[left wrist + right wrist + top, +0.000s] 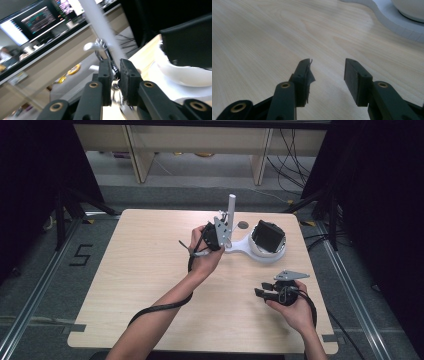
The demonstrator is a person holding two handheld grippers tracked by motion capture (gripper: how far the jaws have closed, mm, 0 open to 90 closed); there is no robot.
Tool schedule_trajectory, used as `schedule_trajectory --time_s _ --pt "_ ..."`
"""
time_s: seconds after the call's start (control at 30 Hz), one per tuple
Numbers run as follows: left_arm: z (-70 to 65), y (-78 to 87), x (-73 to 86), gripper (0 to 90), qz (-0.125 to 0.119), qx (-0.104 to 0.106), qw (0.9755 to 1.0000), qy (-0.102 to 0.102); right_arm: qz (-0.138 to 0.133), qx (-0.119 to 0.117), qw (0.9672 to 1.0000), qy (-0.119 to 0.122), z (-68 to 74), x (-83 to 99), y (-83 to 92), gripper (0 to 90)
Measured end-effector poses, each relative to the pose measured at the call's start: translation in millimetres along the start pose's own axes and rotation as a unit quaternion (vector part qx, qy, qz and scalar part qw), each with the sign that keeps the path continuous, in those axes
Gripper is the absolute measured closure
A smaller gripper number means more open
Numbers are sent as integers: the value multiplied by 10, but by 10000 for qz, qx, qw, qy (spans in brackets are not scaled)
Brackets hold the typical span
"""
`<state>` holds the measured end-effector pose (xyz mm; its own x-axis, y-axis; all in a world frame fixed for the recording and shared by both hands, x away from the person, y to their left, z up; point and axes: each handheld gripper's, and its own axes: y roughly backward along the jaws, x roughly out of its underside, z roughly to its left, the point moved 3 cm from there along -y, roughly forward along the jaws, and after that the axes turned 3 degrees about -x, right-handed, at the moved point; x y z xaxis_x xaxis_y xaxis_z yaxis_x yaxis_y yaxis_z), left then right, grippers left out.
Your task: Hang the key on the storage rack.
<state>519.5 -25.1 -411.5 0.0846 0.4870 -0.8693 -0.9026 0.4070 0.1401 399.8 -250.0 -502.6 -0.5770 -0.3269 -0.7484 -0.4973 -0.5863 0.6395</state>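
Note:
A white stand (240, 247) with an upright post (231, 207) sits at the table's far right of centre. Its white bowl (274, 254) holds a black object (267, 236). My left gripper (223, 239) is at the foot of the post. In the left gripper view, my left gripper (115, 67) has its jaws a narrow gap apart. A thin shiny metal piece (100, 46) runs down into that gap, in front of the post (100, 22). My right gripper (261, 289) hovers low near the front right, pointing left. In its own view, my right gripper (327, 67) is open over bare wood.
A small dark round spot (243, 225) marks the tabletop (140, 270) behind the stand. The stand's white base (387, 17) lies ahead of my right gripper. Shelf legs and cables stand beyond the far edge. Dark tripods flank the table.

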Motion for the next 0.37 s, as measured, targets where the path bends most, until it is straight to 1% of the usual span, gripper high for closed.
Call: schedule_trajectory --time_s 0.03,0.07,0.1,0.13,0.17,0.2,0.23,0.27,0.3,0.33,0.37 --pt "-3 7 -4 702 -63 43 10000 -34 10 -38 10000 -10 2 3 -6 571" --pt "-1 27 -1 667 -134 73 9999 40 -6 -17 10000 -31 7 8 -7 570" --pt "7 60 14 646 -156 155 9996 185 31 -14 10000 -29 7 12 -1 569" --pt "19 102 45 633 -129 255 9988 407 15 -15 10000 -23 2 14 1 569" --pt "35 144 89 622 -82 339 9974 632 79 -22 9998 -208 25 23 12 569" --pt "62 190 144 602 -24 454 9959 776 -22 -12 10000 -43 -12 20 10 569" --pt "85 247 208 568 59 625 9929 1012 33 -15 9999 -103 -13 28 25 568" --pt "113 312 273 532 114 860 9883 1255 -61 -40 9998 -183 -10 34 16 567" --pt "151 387 342 506 130 992 9848 1417 1 58 10000 -78 -42 35 42 567" --pt "192 472 419 473 171 1132 9821 1496 34 8 9996 -291 -17 46 49 566" --pt "232 569 504 436 221 1259 9785 1617 -6 32 10000 -94 -60 47 53 565"
